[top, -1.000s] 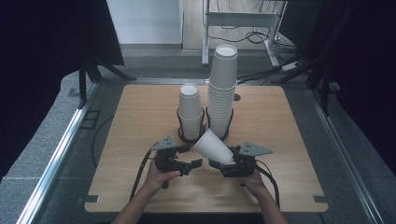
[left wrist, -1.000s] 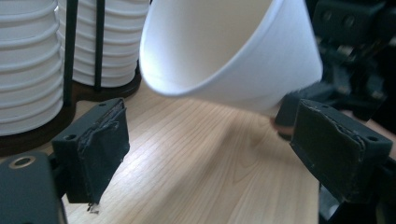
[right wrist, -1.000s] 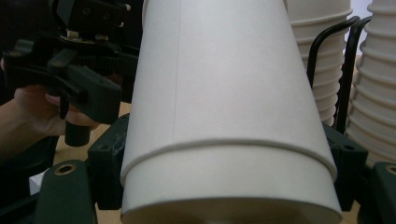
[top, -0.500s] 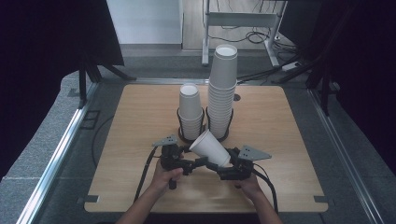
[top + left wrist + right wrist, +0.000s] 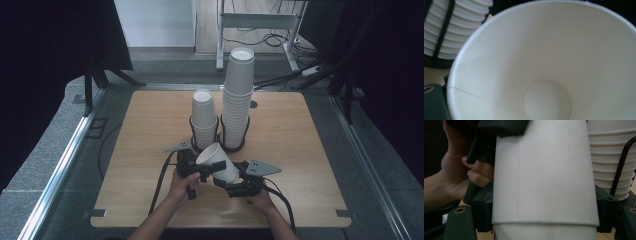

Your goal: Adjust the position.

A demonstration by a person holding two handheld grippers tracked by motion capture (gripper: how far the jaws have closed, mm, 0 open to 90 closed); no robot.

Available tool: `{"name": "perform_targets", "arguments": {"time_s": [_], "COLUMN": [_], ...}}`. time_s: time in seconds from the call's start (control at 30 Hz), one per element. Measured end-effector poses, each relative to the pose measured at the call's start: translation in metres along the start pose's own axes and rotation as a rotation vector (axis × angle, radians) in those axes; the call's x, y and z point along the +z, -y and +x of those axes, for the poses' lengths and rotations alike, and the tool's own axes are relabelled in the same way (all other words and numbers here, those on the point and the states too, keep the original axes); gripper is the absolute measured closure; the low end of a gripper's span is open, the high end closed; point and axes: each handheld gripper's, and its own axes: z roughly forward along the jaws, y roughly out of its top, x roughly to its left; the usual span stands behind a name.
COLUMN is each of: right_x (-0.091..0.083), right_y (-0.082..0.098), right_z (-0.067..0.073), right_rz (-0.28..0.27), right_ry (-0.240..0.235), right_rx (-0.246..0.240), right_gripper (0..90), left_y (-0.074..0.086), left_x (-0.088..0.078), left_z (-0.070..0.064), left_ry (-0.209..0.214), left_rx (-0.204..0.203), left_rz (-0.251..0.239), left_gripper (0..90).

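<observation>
- Right gripper (image 5: pixel 227 181): jaws clamped on the body of the paper cup (image 5: pixel 218 162). In the right gripper view the cup wall (image 5: pixel 544 177) sits squarely between the two black jaws, with a second cup edge showing below it — at least two cups are nested in this grip.
- Left gripper (image 5: pixel 204 170): stationed at the rim end of the same cup; its jaws have just been closing after a brief opening. In the left gripper view the camera looks straight into the cup's mouth (image 5: pixel 544 65), and the jaws are hidden, so contact with the rim cannot be told.
- Cup position: held tilted above the near half of the table (image 5: pixel 310 150), mouth toward the left gripper, just in front of the two holders.
- Progress, as a judgement: the held cups appear to be mid-separation — one cup being pulled off another. Placing the freed cup on a stack remains to be done.
- Count: two stacks in black wire holders. The short stack (image 5: pixel 204 117) stands on the left; the tall stack (image 5: pixel 237 97) stands just beside it on the right.
</observation>
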Motion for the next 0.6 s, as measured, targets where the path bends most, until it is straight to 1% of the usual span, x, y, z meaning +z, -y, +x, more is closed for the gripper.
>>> {"name": "perform_targets", "arguments": {"time_s": [0.03,0.07,0.1,0.13,0.17,0.2,0.37,0.4,0.43,0.47,0.5,0.53,0.6], "right_x": [0.0,0.0017,0.0023,0.0028,0.0028,0.0038,0.0045,0.0049,0.0052,0.0056,0.0056,0.0058,0.0048], "right_y": [0.0,0.0014,0.0018,0.0023,0.0023,0.0032,0.0042,0.0045,0.0046,0.0045,0.0045,0.0044,0.0036], "right_z": [0.0,0.0003,0.0005,0.0007,0.0007,0.0007,0.0004,0.0012,0.0013,0.0013,0.0013,0.0011,-0.0008], "right_rz": [0.0,0.006,0.009,0.013,0.013,0.02,0.035,0.041,0.045,0.052,0.052,0.059,0.065], "right_ry": [0.0,-0.002,-0.003,-0.004,-0.004,-0.006,-0.003,0.008,0.013,0.022,0.022,0.031,0.031], "right_rx": [0.0,0.001,-0.001,-0.001,-0.001,-0.001,0.005,0.007,0.009,0.012,0.012,0.016,0.028], "right_gripper": [23.2,23.2,23.1,23.1,23.1,23.0,22.1,21.5,21.1,19.4,19.4,16.4,14.0], "left_y": [0.0,0.0,0.0004,0.0006,0.0006,0.001,0.0017,0.0018,0.0018,0.0018,0.0018,0.0017,0.0015], "left_x": [0.0,-0.0003,-0.0009,-0.0012,-0.0012,-0.001,-0.0006,-0.0006,-0.001,-0.001,-0.0013,-0.002,-0.0035], "left_z": [0.0,-0.0008,-0.0027,-0.0035,-0.0035,-0.0043,-0.0044,-0.0044,-0.0052,-0.0052,-0.0061,-0.0068,-0.0076], "left_ry": [0.0,-0.006,-0.021,-0.028,-0.028,-0.04,-0.048,-0.05,-0.073,-0.073,-0.099,-0.116,-0.124], "left_rx": [0.0,0.011,0.036,0.045,0.045,0.055,0.071,0.078,0.103,0.103,0.121,0.134,0.145], "left_rz": [0.0,0.0,0.005,0.008,0.008,0.009,0.019,0.022,0.028,0.028,0.034,0.041,0.046], "left_gripper": [9.0,9.4,9.8,10.2,10.5,10.9,12.2,12.3,12.5,12.6,12.6,12.6,12.7]}}
